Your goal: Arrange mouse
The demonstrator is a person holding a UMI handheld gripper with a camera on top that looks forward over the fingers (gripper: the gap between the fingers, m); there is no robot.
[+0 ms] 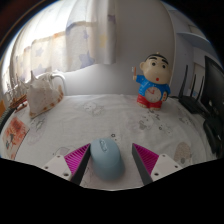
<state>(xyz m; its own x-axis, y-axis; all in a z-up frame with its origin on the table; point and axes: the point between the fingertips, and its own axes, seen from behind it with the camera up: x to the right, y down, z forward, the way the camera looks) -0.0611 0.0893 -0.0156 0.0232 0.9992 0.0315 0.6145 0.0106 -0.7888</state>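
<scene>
Between the gripper's [107,165] spread fingers, a pale blue-grey mouse [106,161] is lying on the white patterned tablecloth [100,120], magenta pads [77,157] flanking it with small gaps showing. Beyond, a cartoon boy figurine [153,80] is standing upright; well apart from it, a white teapot [43,93] is sitting near the window.

White table [90,122] against pale wall [115,45]; bright curtained window [45,45] behind; daylight.
</scene>
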